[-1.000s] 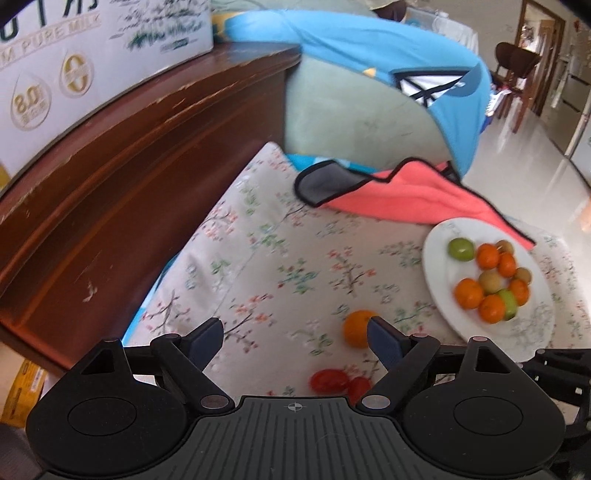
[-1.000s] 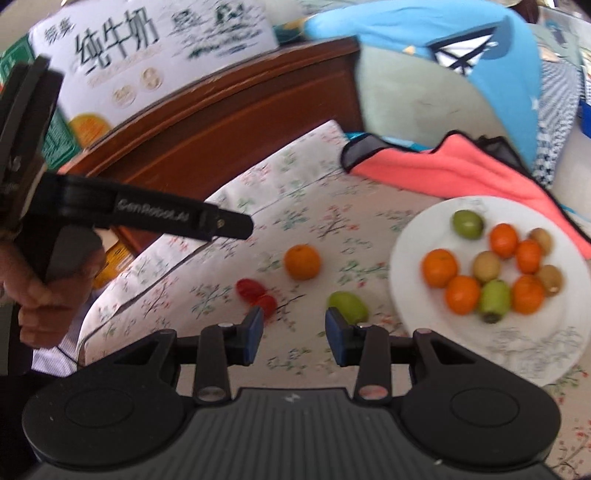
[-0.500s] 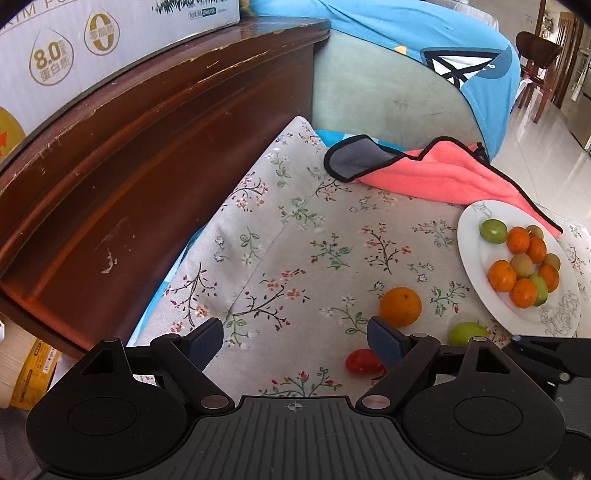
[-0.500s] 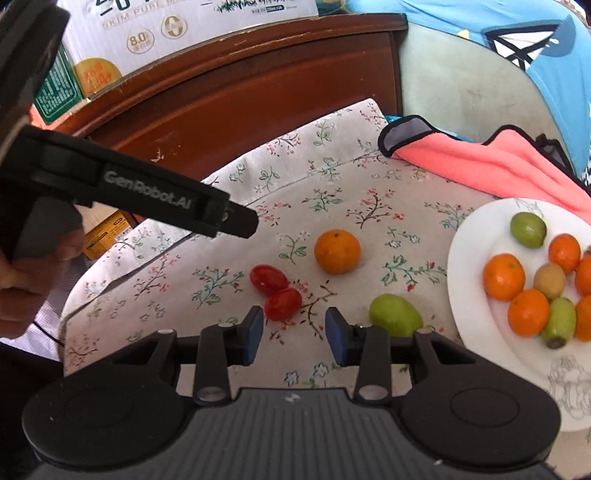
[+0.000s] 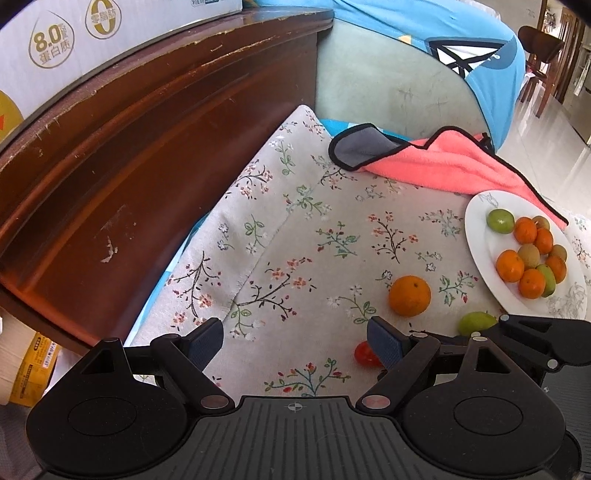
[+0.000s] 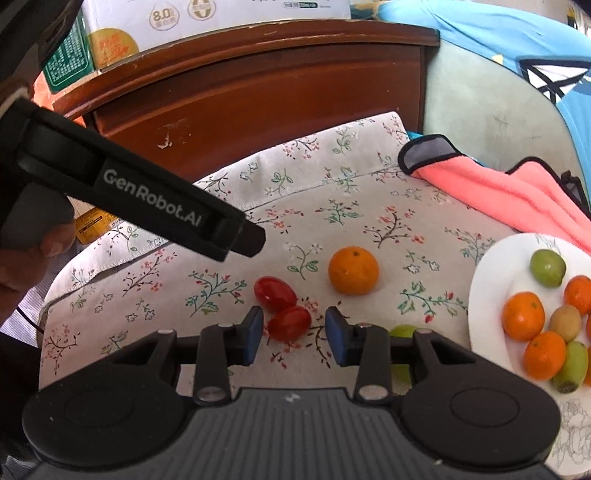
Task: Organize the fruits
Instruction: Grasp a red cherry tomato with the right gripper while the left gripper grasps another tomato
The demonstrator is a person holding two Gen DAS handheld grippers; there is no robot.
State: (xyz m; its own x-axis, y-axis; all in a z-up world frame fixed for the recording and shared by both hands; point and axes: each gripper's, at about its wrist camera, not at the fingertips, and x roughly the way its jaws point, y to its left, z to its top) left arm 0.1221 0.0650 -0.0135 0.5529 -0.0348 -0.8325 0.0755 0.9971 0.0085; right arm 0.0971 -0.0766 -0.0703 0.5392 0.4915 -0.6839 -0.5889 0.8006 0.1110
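Item: loose fruit on a floral tablecloth (image 6: 332,206), to be gathered onto the white plate (image 6: 487,295) at the right, which already carries tangerines, small brown fruits and green fruits. Outstanding pieces: two cherry tomatoes, the nearer cherry tomato (image 6: 289,323) touching the farther cherry tomato (image 6: 275,293); one loose tangerine (image 6: 353,270) just beyond them; one loose green fruit (image 6: 404,331), partly hidden behind the right finger of the right gripper (image 6: 293,334), near the plate's edge. Right gripper: jaws spread, framing the nearer cherry tomato but not yet touching it, by the look of the gap on either side. Left gripper (image 5: 295,341): jaws spread wide, holding nothing, poised over bare cloth with a tomato just showing by its right finger. Handling, by judgement: the cherry tomato is light, smooth-skinned and soft, likely to slip or roll under a glancing pinch and to split under a hard one; best taken across its short middle with a gentle squeeze, pads square to the skin. Its neighbour touches it and may be nudged away as the jaws shut. The tangerine looks firmer, with a dimpled peel that should grip well across its widest part. The green fruit seems firm and smooth. Background: coral towel (image 6: 498,192), dark wooden cabinet (image 6: 258,92), milk carton box (image 6: 221,14).
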